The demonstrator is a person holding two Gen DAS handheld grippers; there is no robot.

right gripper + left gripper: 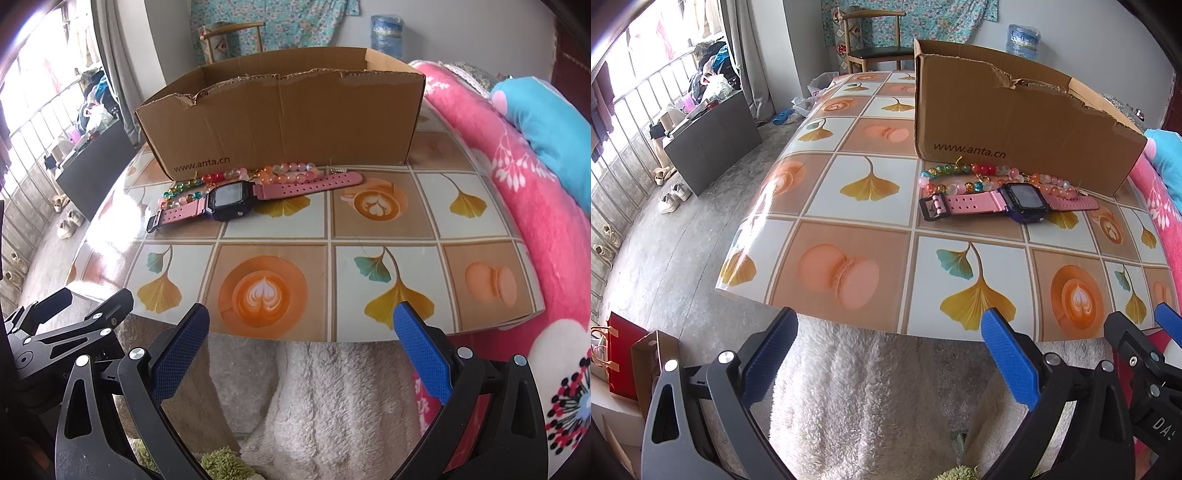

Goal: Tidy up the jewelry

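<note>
A watch [1021, 201] [229, 202] with a pink strap and dark square face lies flat on the patterned table [857, 229] [369, 206]. Behind it, strings of coloured beads [964, 173] [284, 171] lie against the front wall of an open cardboard box [1015, 122] [280, 118]. My left gripper [890, 332] hovers open at the table's near edge, well short of the watch, nothing between its blue pads. My right gripper [301, 326] is also open and empty at the near edge, with the watch ahead and to its left.
A pink flowered blanket [535, 221] and a blue cushion [554, 122] border the table's right side. A white fleece garment [314, 398] fills the space below both grippers. On the floor at left stand a dark cabinet [713, 144], shoes [674, 195] and bags [624, 354]. A wooden chair [871, 37] is behind the table.
</note>
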